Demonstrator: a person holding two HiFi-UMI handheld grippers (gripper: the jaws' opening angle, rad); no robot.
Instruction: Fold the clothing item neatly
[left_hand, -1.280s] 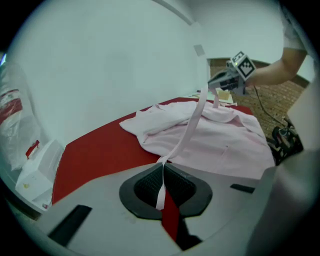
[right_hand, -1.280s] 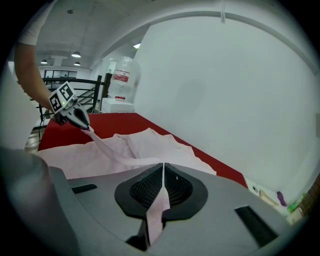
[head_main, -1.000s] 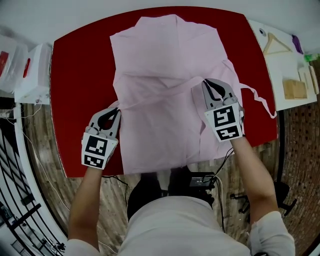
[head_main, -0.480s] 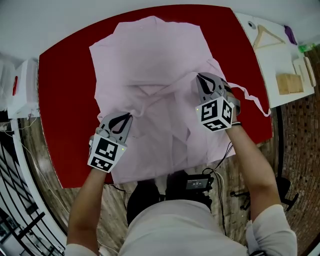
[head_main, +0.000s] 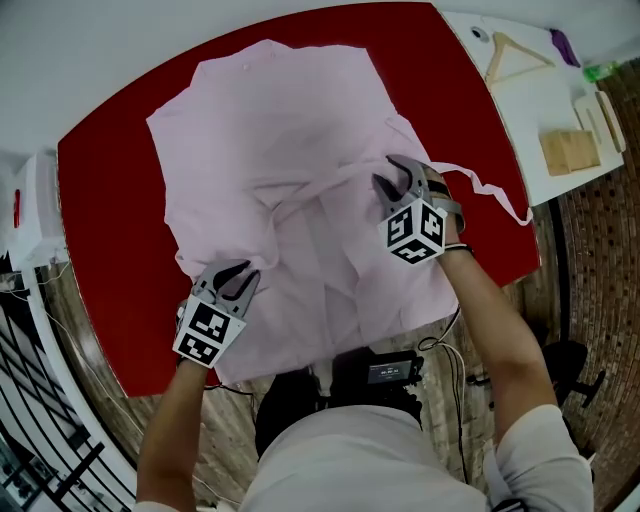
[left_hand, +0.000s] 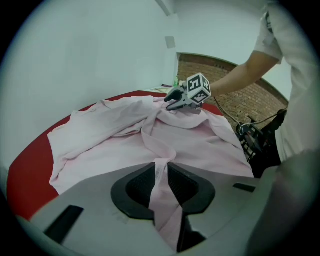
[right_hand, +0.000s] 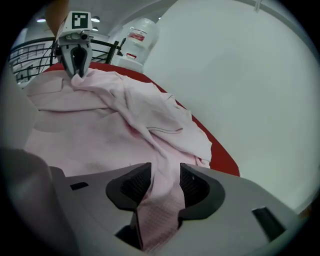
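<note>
The pink garment lies spread over the red surface, its near hem hanging off the edge toward the person; it is rumpled across the middle, with loose ridges running between the two grippers, and no clean fold shows yet. I judge the task early: the cloth has only been gathered and laid, and smoothing and all the tidy folds are left. One thin tie trails out to the right over the red.

The left gripper sits at the garment's near-left edge; its fingers have just been opening and stand slightly apart, a strip of pink cloth lying between them. The right gripper is at mid-right; its fingers have just been opening wider, with a bunch of cloth loose in the gap.

Containers play no part here. Only a white box shows at the left margin, its contents hidden.
</note>
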